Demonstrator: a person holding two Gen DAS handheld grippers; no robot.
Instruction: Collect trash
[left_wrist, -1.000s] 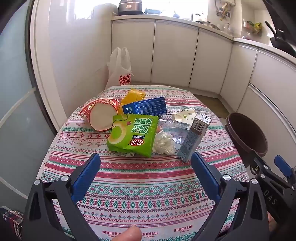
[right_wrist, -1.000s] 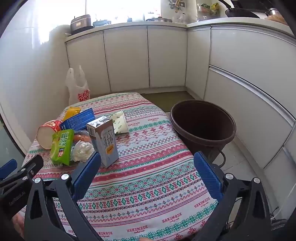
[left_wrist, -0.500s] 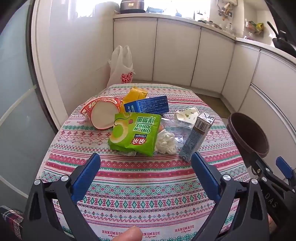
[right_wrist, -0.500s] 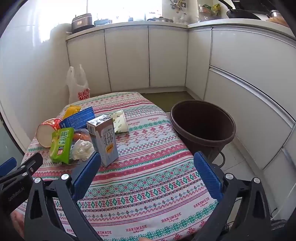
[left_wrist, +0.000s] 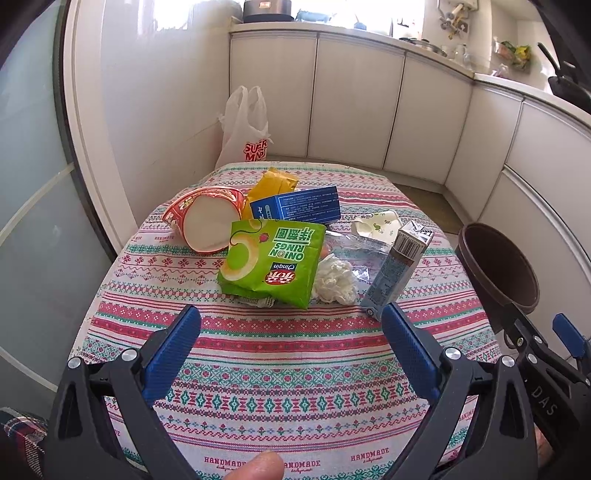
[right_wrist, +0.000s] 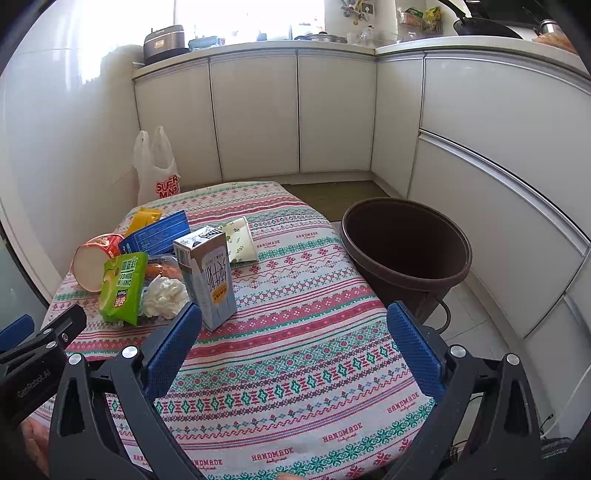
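Trash lies in a cluster on the patterned tablecloth (left_wrist: 295, 354): a green onion-rings bag (left_wrist: 271, 264), a crumpled white tissue (left_wrist: 336, 278), an upright milk carton (left_wrist: 397, 271), a tipped red noodle cup (left_wrist: 203, 221), a blue box (left_wrist: 295, 206), a yellow packet (left_wrist: 273, 182) and a folded paper wrapper (left_wrist: 376, 227). My left gripper (left_wrist: 291, 350) is open and empty, just short of the green bag. My right gripper (right_wrist: 293, 343) is open and empty; its left finger is close to the carton (right_wrist: 208, 277). A brown bin (right_wrist: 404, 251) stands beside the table on the right.
A white plastic shopping bag (left_wrist: 247, 129) sits on the floor behind the table against the wall. White kitchen cabinets (right_wrist: 295, 114) line the back and right. The near half of the tablecloth (right_wrist: 295, 369) holds no objects. The bin also shows in the left wrist view (left_wrist: 498, 266).
Both grippers have edged slightly forward toward the trash cluster. Nothing was grasped and both jaws stayed open.
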